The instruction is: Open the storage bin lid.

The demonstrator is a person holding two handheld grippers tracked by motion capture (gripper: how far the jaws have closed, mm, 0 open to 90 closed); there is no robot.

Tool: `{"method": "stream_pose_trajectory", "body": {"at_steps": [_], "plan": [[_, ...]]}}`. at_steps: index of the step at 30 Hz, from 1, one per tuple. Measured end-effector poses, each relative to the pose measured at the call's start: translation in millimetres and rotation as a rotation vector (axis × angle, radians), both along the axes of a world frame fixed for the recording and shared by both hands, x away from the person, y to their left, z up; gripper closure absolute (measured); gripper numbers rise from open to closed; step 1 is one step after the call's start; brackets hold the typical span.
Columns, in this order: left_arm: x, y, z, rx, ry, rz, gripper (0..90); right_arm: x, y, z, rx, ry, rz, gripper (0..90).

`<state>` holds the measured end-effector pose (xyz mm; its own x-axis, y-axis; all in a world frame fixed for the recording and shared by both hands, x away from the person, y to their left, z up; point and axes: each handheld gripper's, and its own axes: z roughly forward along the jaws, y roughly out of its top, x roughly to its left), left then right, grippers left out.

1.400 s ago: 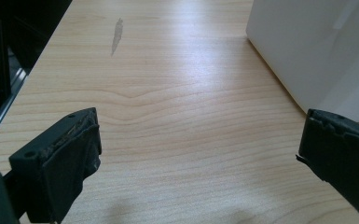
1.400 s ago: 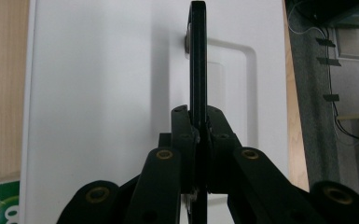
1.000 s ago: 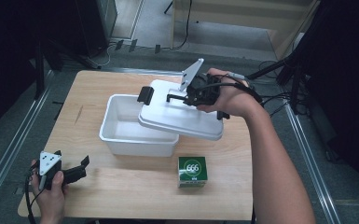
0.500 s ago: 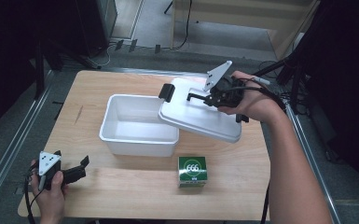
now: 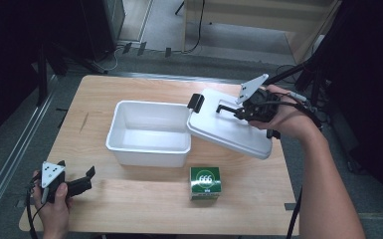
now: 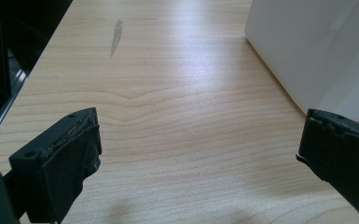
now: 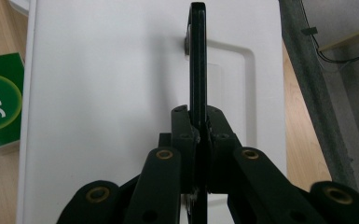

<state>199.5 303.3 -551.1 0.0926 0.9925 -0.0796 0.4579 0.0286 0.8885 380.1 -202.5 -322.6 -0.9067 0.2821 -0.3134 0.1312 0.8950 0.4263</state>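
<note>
A: What do we see at the centre of the pale wooden surface (image 5: 144,199)?

B: We see an open white rectangular plastic tub (image 5: 149,132) there, its inside bare. From the tub, at about three o'clock, the flat white plastic lid (image 5: 229,130) hangs tilted, its left edge just beside the tub's right rim and its right side near the surface's edge.

A: And what holds the lid?

B: The right claw (image 5: 235,110) holds it. In the right gripper view we see the jaws pressed together on the thin black handle (image 7: 197,60) that stands up from the lid's top. A black latch (image 5: 196,101) sticks up at the lid's eleven o'clock corner.

A: Where is the left claw (image 5: 85,180)?

B: It sits at about seven o'clock from the tub, near the surface's front-left corner, well apart from everything. In the left gripper view we see its jaws spread wide over bare wood, gripping nothing, with the tub's white wall at two o'clock.

A: Anything else?

B: A small green cardboard box marked "666" (image 5: 205,182) stands at five o'clock from the tub, close below the lid's near edge.
</note>
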Motion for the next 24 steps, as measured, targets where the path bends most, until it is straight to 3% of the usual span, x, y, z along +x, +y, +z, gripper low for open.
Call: {"method": "stream_pose_trajectory", "body": {"at_steps": [14,24], "plan": [[-0.3,-0.3,0.0,0.006,-0.002,0.006,0.0,-4.7,-30.9,-18.7,0.014,0.001,-0.065,84.5],[-0.6,-0.6,0.1,0.012,-0.003,0.005,0.0,-3.9,-44.8,-42.5,0.006,0.007,-0.103,84.5]]}}
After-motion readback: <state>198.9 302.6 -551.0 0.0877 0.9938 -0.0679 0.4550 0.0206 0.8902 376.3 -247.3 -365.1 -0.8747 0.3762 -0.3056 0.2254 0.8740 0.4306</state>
